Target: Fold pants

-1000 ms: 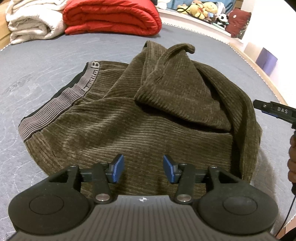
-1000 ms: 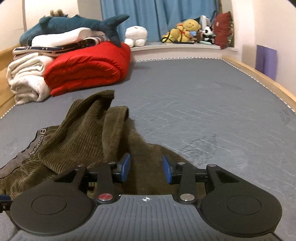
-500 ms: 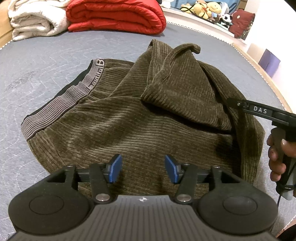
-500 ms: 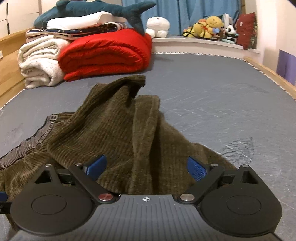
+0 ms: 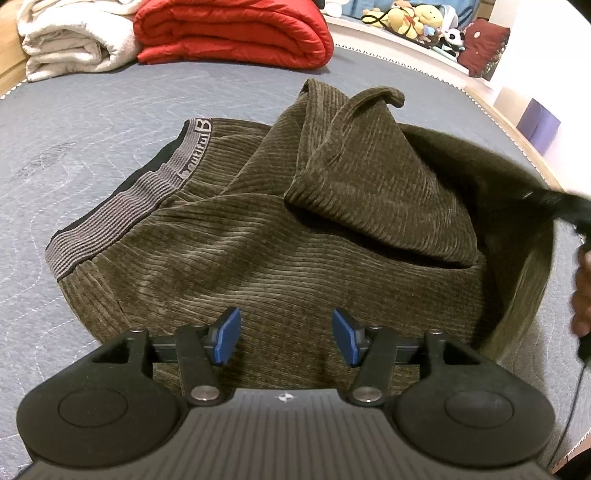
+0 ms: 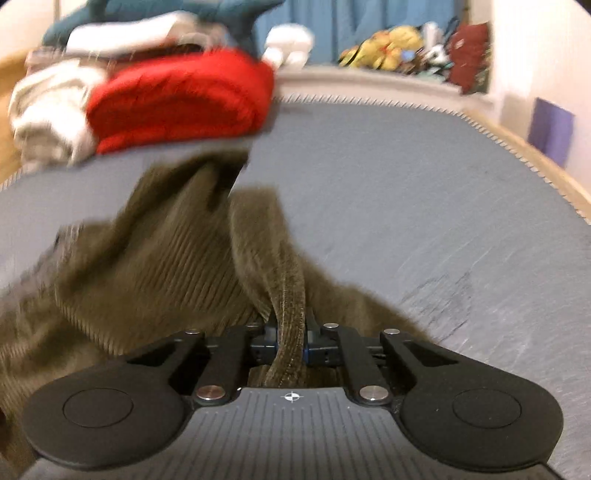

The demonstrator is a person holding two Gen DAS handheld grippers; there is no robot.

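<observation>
Right gripper (image 6: pixel 290 345) clenched on olive-brown corduroy pants (image 5: pixel 280 236) edge; left gripper (image 5: pixel 284 334) released, directly above near hem.

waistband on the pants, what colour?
Grey ribbed waistband with dark lettering, on the olive-brown corduroy pants. Shows best in the left wrist view.

Ahead of left gripper (image 5: pixel 284 338): heaped pants (image 5: pixel 295 240) block.
Its left: bare bed (image 5: pixel 74 129).
Far ahead: red quilt (image 5: pixel 232 33), white blanket (image 5: pixel 74 44).
</observation>
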